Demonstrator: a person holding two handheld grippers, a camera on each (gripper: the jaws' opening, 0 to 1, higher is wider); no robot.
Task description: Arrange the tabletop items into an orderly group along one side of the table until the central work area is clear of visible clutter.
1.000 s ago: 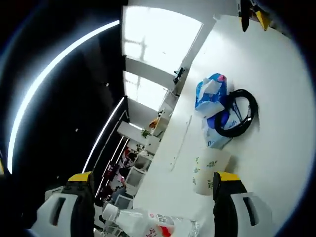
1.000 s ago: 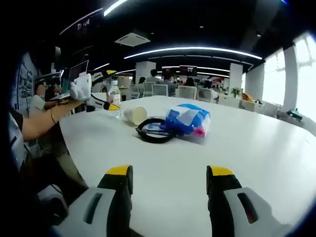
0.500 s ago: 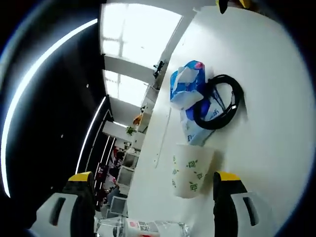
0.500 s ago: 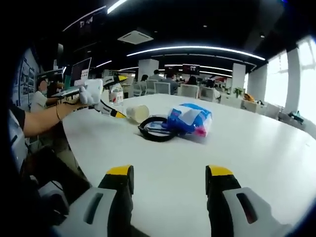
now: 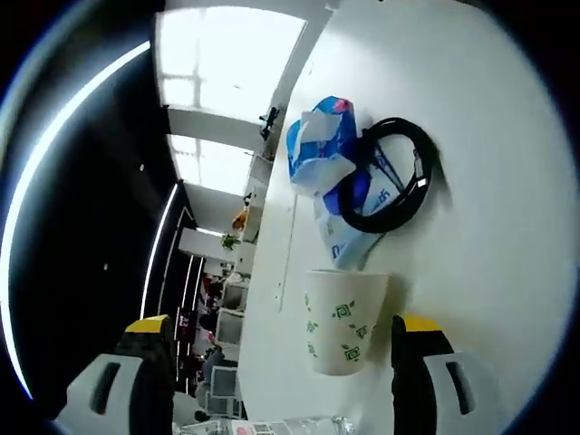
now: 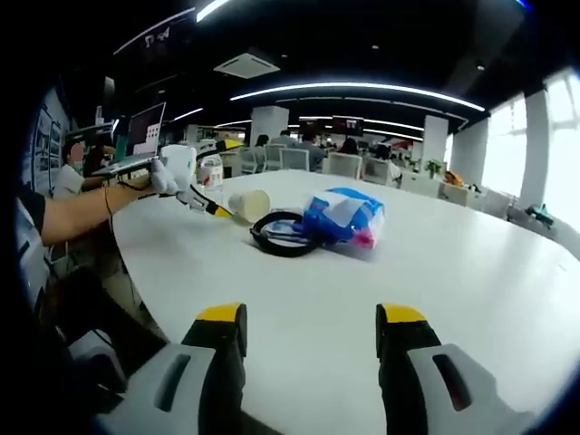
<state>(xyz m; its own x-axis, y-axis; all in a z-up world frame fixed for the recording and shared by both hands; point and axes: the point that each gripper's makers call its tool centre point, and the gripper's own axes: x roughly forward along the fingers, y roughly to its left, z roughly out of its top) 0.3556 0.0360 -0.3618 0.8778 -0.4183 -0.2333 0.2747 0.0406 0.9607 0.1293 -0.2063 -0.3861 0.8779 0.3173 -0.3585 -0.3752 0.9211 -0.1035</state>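
Note:
A white paper cup [image 5: 343,319] with green marks lies on its side on the white table [image 5: 489,272], just ahead of my left gripper [image 5: 283,362], whose jaws stand open and wide apart with nothing held. Beyond the cup are a blue tissue pack [image 5: 331,172] and a black cable coil [image 5: 391,177] resting against it. A clear bottle [image 5: 290,424] shows at the bottom edge. In the right gripper view, my right gripper [image 6: 310,337] is open over bare table [image 6: 453,290], well short of the cup [image 6: 248,205], coil [image 6: 281,234], pack [image 6: 343,217] and bottle [image 6: 210,170].
A person's gloved hand [image 6: 174,172] holds the left gripper near the table's rounded left edge. A laptop [image 6: 145,134] stands behind it. Office desks, chairs and seated people fill the background, with bright windows [image 6: 553,154] at the right.
The left gripper has moved closer to the cup, which now looms larger between its jaws; the bottle has slipped toward the view's bottom edge. The right gripper has barely moved.

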